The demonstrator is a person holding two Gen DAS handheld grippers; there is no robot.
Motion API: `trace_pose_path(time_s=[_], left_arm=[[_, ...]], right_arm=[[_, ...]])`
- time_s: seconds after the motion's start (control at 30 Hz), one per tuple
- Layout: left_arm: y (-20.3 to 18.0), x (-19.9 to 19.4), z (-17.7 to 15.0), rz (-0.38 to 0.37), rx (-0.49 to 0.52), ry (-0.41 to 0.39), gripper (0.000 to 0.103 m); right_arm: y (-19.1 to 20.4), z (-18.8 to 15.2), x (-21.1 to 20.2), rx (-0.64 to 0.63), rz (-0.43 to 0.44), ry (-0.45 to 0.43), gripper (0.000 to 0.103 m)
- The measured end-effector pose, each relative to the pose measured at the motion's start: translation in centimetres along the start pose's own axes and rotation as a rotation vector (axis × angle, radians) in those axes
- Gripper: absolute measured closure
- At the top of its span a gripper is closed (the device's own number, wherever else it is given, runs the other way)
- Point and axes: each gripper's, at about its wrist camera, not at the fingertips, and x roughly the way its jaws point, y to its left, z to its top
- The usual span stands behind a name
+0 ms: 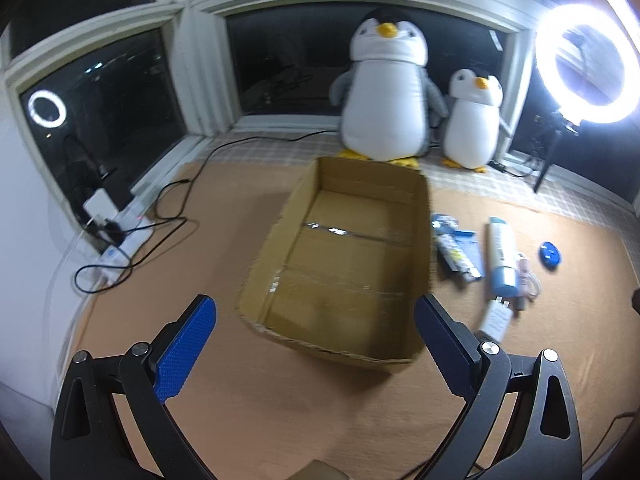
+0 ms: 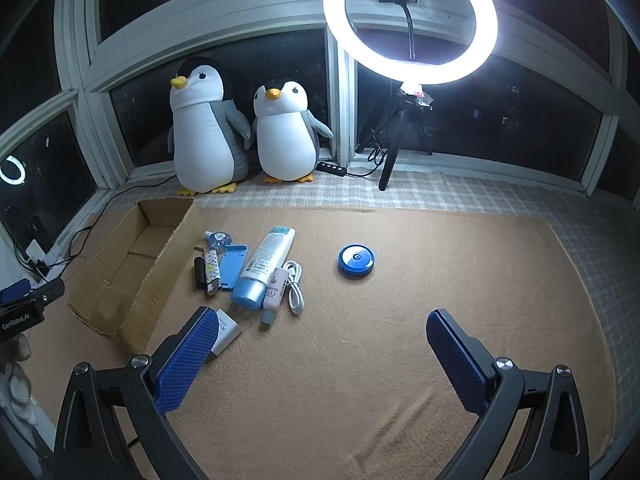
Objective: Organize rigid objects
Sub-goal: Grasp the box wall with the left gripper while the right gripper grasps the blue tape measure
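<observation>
An open cardboard box lies on the tan mat with nothing inside. Right of it is a cluster of small items: a white-and-blue tube, a flat blue case, a patterned lighter, a coiled white cable, a small pink-white bottle and a white box. A round blue disc sits apart to the right. My left gripper hovers open over the box's near end. My right gripper is open above the mat, its left finger beside the white box.
Two plush penguins stand on the window ledge behind the box. A ring light on a tripod is at the back right. Cables and a power strip lie at the left by the window. A checked cloth borders the mat.
</observation>
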Motion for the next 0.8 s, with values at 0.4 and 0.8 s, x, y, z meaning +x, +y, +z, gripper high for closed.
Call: trace_pose_path(time_s=[0.4,0.8], left_arm=[[5.4,5.3,-0.3,0.089,-0.083,0.090,0.015],[7.0,10.6,-0.6,0.121,-0.107,0.165,0.040]], right_arm=[[-0.4,-0.8,2.2,0.023,0.075,0.013,0.000],[-2.2,-1.2,5.7,0.060,0.048,0.098,0.000]])
